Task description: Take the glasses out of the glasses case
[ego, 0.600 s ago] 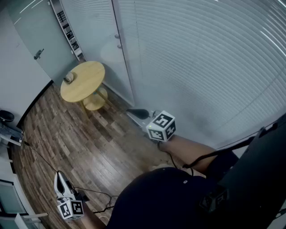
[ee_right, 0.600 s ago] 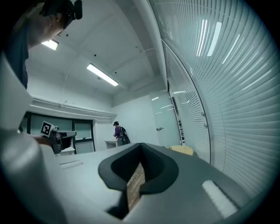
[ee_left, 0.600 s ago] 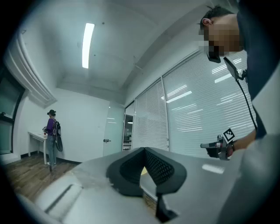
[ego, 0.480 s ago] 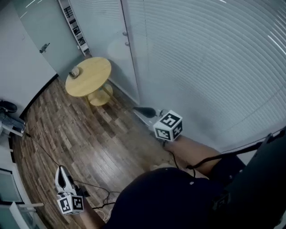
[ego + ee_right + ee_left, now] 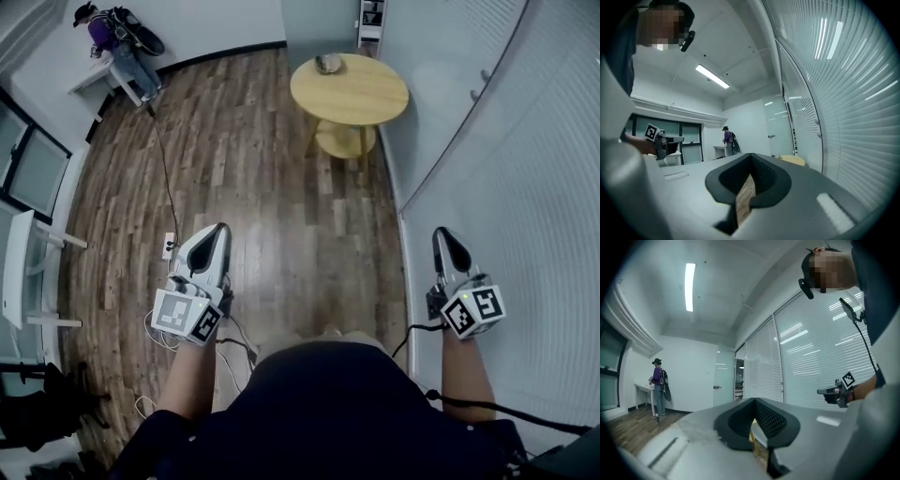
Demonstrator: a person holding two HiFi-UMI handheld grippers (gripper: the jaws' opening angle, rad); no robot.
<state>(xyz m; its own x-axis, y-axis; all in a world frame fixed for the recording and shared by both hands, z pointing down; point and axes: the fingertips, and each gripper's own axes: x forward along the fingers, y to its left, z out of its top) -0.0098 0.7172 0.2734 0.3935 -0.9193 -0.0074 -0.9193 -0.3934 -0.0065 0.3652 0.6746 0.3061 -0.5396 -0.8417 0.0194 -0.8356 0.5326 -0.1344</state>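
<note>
The person [image 5: 328, 403] stands on the wood floor [image 5: 272, 178] and holds one claw in each hand. Both claws are out in front and level. The left claw [image 5: 217, 234] has its two jaws together, with nothing between them. The right claw [image 5: 442, 240] is closed too and holds nothing. It is just beside the wall of white blinds [image 5: 525, 187] on the right.

Far ahead stands a round yellow surface [image 5: 366, 94]. A small grey thing [image 5: 328, 63] lies on its far edge. It is too small to tell if it is the glasses case. Both claws are well apart from it.

Far to the left, another person [image 5: 111, 37] stands at a white desk [image 5: 94, 77]. A thin black cable [image 5: 165, 169] runs over the floor from there toward the left claw.
</note>
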